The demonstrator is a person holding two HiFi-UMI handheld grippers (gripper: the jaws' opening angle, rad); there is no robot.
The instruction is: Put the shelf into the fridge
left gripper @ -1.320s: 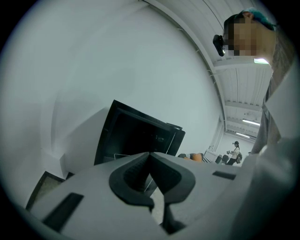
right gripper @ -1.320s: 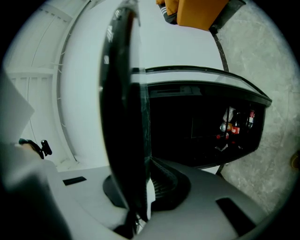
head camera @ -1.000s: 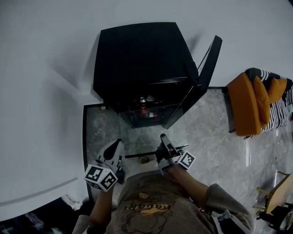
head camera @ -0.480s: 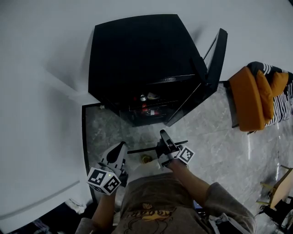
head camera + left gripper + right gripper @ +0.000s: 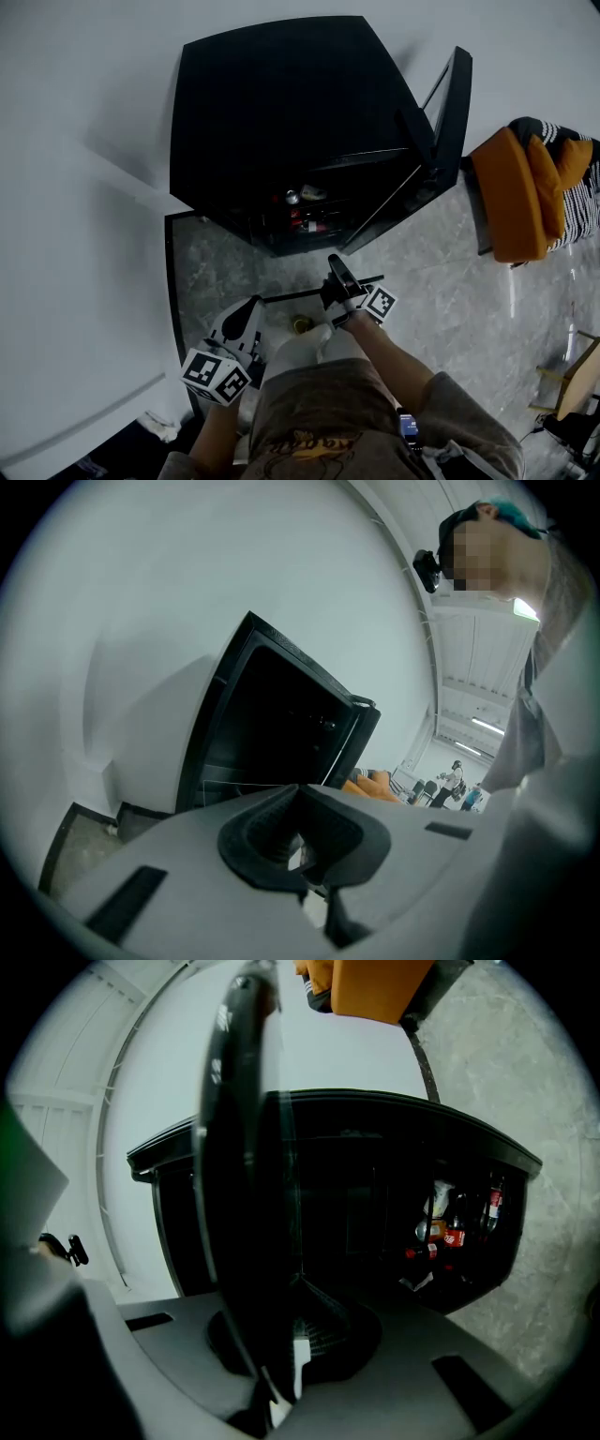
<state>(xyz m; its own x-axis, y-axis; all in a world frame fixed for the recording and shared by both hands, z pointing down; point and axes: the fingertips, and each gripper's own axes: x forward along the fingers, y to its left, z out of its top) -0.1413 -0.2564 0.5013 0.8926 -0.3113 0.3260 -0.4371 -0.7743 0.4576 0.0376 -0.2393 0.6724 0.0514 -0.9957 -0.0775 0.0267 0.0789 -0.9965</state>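
Glass shelf (image 5: 291, 296) sits clamped edge-on in the right tool (image 5: 337, 281), short of the open black fridge (image 5: 281, 103) at twelve o'clock. Left tool (image 5: 248, 311) is closed and empty. Sliding it inside remains, I judge.

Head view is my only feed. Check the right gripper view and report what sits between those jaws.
Observer: The right gripper is shut on the shelf. It holds the shelf edge-on, and the shelf's dark rim runs from the jaws up to the top of that view.
Operator: Now give me the left jaws.
Observer: In the left gripper view the left gripper has its jaws together with nothing between them. No part of the shelf shows there, only the black fridge ahead of it.
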